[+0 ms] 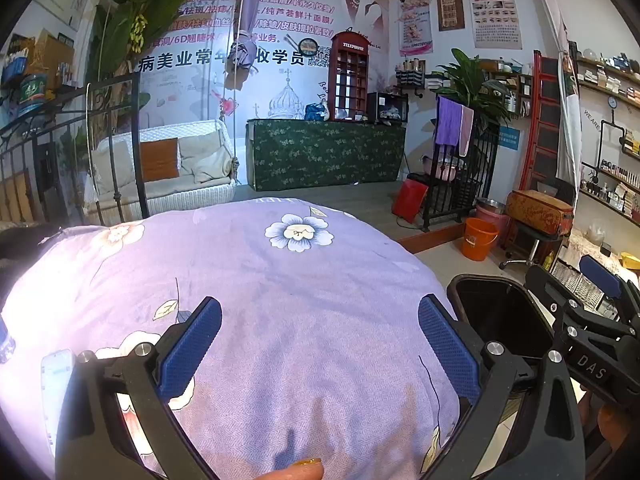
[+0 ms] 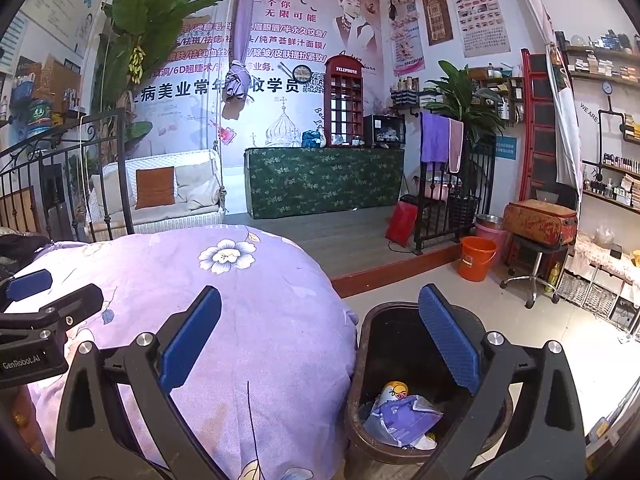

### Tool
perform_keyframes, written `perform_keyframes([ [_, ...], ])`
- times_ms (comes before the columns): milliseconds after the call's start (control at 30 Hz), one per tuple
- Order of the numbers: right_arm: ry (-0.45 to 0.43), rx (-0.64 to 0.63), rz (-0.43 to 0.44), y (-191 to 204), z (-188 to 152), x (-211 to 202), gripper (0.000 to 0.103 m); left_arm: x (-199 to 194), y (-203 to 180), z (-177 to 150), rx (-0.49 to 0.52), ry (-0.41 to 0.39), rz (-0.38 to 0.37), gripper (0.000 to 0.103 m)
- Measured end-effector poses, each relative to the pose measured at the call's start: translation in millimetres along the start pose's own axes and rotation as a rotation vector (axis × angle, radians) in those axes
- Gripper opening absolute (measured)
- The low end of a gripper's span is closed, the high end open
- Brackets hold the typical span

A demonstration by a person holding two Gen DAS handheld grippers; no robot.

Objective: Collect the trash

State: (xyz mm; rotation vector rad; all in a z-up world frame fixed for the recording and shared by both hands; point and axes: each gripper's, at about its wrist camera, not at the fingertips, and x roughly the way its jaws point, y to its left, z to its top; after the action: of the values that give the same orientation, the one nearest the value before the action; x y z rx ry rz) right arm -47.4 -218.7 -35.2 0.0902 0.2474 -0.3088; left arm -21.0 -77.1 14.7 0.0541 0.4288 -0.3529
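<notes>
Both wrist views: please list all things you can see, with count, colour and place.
bed cover: one, lilac with flowers, front left
trash bin: one, dark, beside the bed on the right
purple wrapper: one, inside the trash bin
bucket: one, orange, on the floor at the right
swing seat: one, white, orange cushion, rear left
green-covered counter: one, rear centre
red phone-box cabinet: one, on the counter
left claw: open, above the bed cover
right claw: open, over the bed edge and bin
</notes>
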Motion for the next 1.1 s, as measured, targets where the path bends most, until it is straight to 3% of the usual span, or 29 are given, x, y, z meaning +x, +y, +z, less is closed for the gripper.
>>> perform_keyframes([
  [1100,0.020,0.006,0.006,-6.6,-15.1,7.5,0.097,1.3,4.8,0.0,0.001,0.015,-0.012,0.097],
])
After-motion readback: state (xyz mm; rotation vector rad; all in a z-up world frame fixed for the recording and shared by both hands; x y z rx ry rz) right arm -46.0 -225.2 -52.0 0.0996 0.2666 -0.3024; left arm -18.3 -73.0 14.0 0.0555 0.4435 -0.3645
